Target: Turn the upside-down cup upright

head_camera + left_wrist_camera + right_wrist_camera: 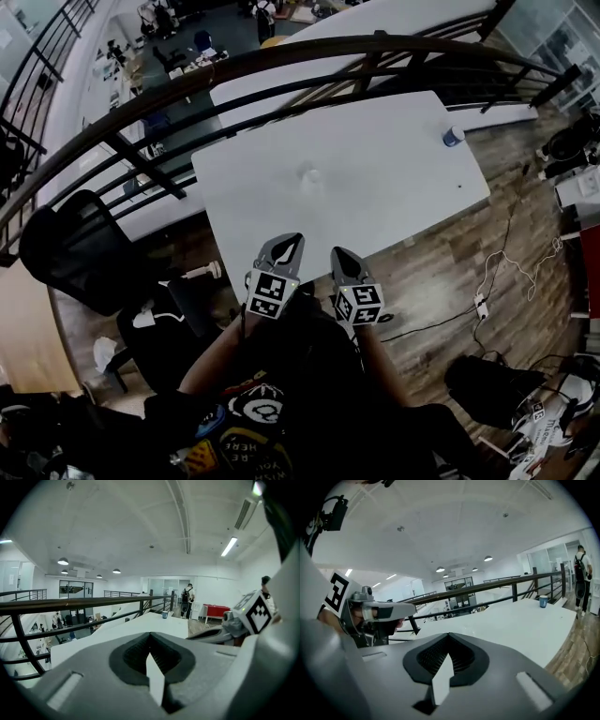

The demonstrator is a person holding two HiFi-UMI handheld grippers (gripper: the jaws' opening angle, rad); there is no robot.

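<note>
A white table lies ahead of me. Near its middle stands a small pale cup, too faint to tell which way up. A blue cup stands at the table's far right corner, and the blue cup also appears far off in both gripper views. My left gripper and right gripper hover side by side over the table's near edge, well short of both cups. Both are shut with nothing between the jaws.
A dark metal railing curves past the table's far and left sides, with a lower floor beyond it. A black office chair stands left of the table. Cables and a power strip lie on the wooden floor at right. A person with a backpack stands far off.
</note>
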